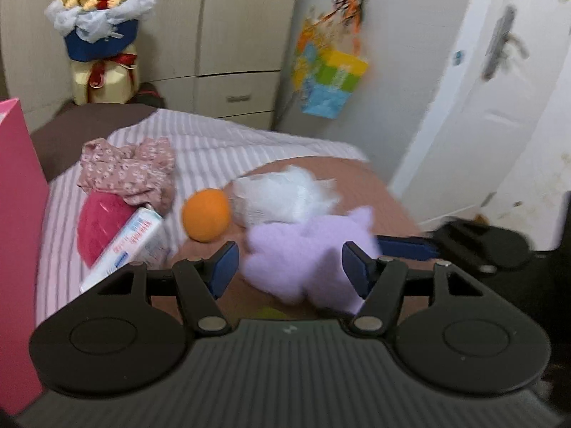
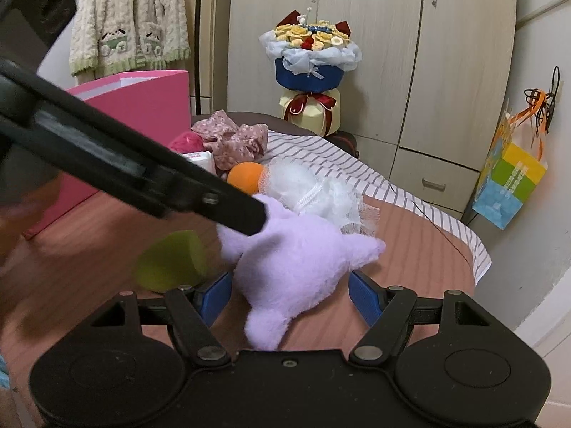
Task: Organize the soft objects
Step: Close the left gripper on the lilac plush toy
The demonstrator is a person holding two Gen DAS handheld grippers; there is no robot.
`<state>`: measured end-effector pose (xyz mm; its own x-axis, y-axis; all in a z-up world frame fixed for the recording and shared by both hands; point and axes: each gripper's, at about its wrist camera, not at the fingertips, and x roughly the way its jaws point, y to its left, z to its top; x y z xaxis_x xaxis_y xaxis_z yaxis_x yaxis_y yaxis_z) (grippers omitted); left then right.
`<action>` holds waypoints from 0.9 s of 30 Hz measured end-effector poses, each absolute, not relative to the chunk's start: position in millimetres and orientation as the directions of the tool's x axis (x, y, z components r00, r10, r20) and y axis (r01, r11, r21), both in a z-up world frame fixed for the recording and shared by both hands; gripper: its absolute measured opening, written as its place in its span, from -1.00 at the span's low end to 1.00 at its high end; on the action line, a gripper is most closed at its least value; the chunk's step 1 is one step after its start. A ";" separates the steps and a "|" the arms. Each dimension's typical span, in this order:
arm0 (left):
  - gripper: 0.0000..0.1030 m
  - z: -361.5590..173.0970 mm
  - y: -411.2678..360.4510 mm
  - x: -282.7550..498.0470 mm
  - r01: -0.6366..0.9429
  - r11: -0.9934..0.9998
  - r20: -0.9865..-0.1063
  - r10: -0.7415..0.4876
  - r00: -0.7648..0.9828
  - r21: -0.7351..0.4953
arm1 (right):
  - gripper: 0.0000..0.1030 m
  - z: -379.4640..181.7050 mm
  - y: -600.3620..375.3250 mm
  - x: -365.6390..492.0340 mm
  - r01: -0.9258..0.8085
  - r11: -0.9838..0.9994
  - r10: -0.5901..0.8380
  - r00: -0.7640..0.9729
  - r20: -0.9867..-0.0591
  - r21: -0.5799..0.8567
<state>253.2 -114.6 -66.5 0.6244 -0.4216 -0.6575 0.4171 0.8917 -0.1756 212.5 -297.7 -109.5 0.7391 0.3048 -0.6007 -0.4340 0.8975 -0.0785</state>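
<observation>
Right wrist view: both my tongs, right point(image 2: 289, 294) and left point(image 1: 289, 267), stand wide around the purple plush point(image 2: 289, 260). Next I should close on it, probably for the pink box point(image 2: 142, 103).

Flower bouquet point(image 2: 309, 67) against wardrobe point(image 2: 374, 53) — colourful gift bag point(image 2: 508, 182) hanging on wall, cardigan point(image 2: 130, 18) hung up.

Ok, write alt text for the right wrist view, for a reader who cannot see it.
The right gripper, its blue fingers open, straddles a lilac plush toy on the table, and the left gripper reaches in from the upper left and touches the plush. Behind lie a white mesh puff, an orange ball, a floral cloth and a pink box.
</observation>
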 end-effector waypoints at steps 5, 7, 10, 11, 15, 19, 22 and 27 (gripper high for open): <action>0.19 -76.5 -113.9 269.1 0.406 0.895 -0.663 -0.417 0.621 -0.183 | 0.55 -113.2 -297.8 218.4 -0.423 0.904 0.302 0.734 -0.609 -0.061; 0.15 -78.2 -115.1 269.3 0.412 0.890 -0.662 -0.430 0.614 -0.195 | 0.55 -115.1 -298.9 220.7 -0.419 0.907 0.307 0.729 -0.611 -0.044; -0.05 -77.7 -118.4 267.8 0.438 0.877 -0.659 -0.448 0.604 -0.196 | 0.52 -118.5 -300.1 222.7 -0.408 0.913 0.307 0.724 -0.617 -0.024; -0.12 -77.8 -119.5 267.3 0.443 0.877 -0.661 -0.446 0.603 -0.187 | 0.48 -119.3 -300.0 222.3 -0.411 0.911 0.311 0.723 -0.617 -0.022; -0.37 -76.9 -123.4 262.2 0.473 0.866 -0.659 -0.452 0.602 -0.161 | 0.26 -118.3 -301.3 222.7 -0.399 0.917 0.329 0.717 -0.615 0.025; -0.42 -75.4 -127.1 258.1 0.498 0.851 -0.649 -0.475 0.595 -0.166 | 0.19 -118.6 -297.7 220.4 -0.379 0.925 0.313 0.725 -0.614 0.024; -0.42 -76.2 -125.4 261.4 0.494 0.850 -0.658 -0.481 0.580 -0.186 | 0.14 -117.8 -299.2 220.0 -0.355 0.934 0.305 0.729 -0.613 0.042; 0.06 -76.9 -125.9 261.4 0.451 0.880 -0.666 -0.427 0.611 -0.150 | 0.09 -118.8 -300.2 217.9 -0.343 0.938 0.298 0.738 -0.606 0.044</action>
<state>261.4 -125.9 -76.9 0.6114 -0.4267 -0.6664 0.4511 0.8798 -0.1495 217.9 -300.2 -118.8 0.7376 0.2980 -0.6059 -0.3426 0.9384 0.0444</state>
